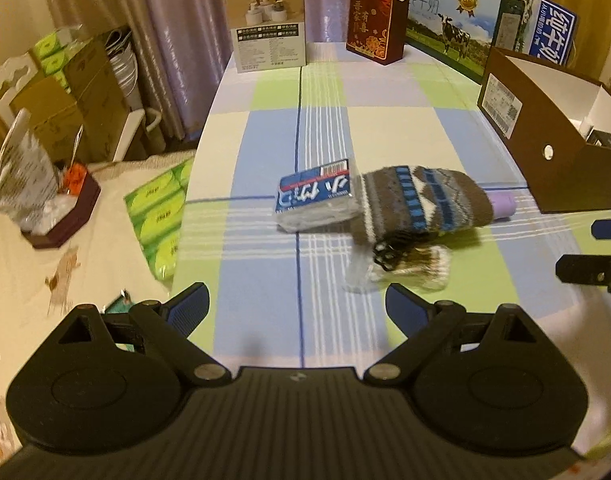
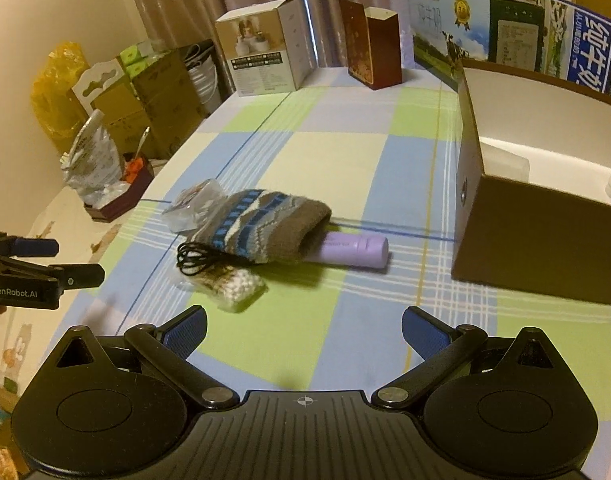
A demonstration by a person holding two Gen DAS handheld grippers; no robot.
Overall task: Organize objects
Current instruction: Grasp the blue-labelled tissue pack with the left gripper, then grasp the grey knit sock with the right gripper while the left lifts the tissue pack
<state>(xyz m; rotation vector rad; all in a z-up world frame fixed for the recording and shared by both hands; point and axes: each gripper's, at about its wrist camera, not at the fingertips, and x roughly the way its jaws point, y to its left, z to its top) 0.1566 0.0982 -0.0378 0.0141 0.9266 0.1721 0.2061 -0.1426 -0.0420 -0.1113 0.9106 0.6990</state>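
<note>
Both grippers, left (image 1: 296, 304) and right (image 2: 304, 328), hang wide apart, holding nothing. The sock (image 2: 265, 226) lies over the tube (image 2: 355, 249) beside the box (image 2: 537, 256), likely its destination.

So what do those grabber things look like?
Each hand-held gripper is black plastic, with two round bulges at the base and hinged arms with silver pins. The left one and the right one both have ridged blue finger pads. White "GenRobot.AI" lettering marks the left one's side.

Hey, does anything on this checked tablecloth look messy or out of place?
Yes: the brown-and-blue knitted sock lies heaped over a lilac plastic tube, a black cord coil and a clear cotton-swab bag, outside the brown cardboard box.
</note>
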